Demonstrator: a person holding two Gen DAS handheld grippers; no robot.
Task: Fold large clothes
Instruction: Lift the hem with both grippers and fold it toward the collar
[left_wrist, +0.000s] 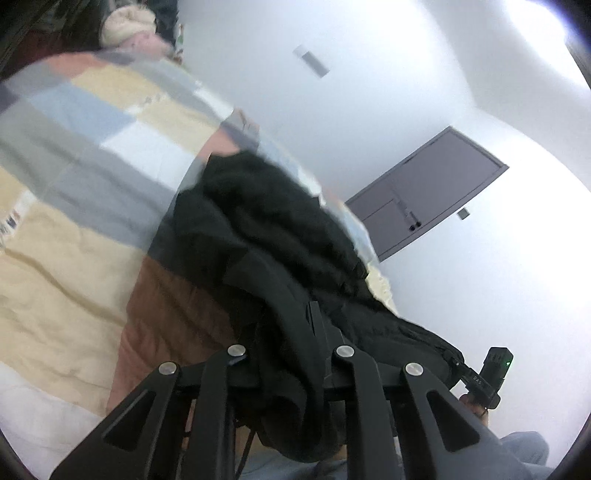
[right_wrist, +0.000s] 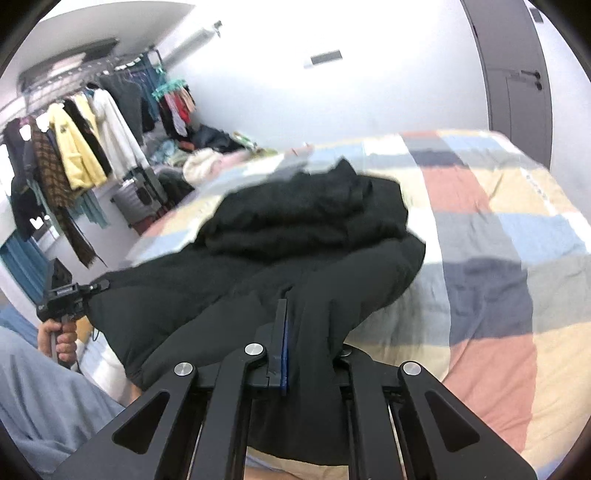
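Note:
A large black padded jacket (left_wrist: 266, 229) lies bunched on a bed with a patchwork quilt (left_wrist: 85, 155). My left gripper (left_wrist: 291, 328) is shut on a fold of the jacket's near edge, with fabric draped over its fingers. In the right wrist view the jacket (right_wrist: 306, 221) is piled in the middle of the quilt (right_wrist: 498, 236). My right gripper (right_wrist: 303, 321) is shut on the jacket's near edge, and cloth hides one finger. The left gripper (right_wrist: 92, 288) shows at the far left, clamped on the jacket's other corner. The right gripper (left_wrist: 465, 365) shows at the lower right of the left wrist view.
A clothes rack (right_wrist: 85, 147) with several hanging garments stands at the back left. A heap of loose clothes (right_wrist: 207, 158) lies at the bed's far end. A grey door (right_wrist: 517, 81) is at the right. The person's blue-trousered leg (right_wrist: 40, 398) is at the near left.

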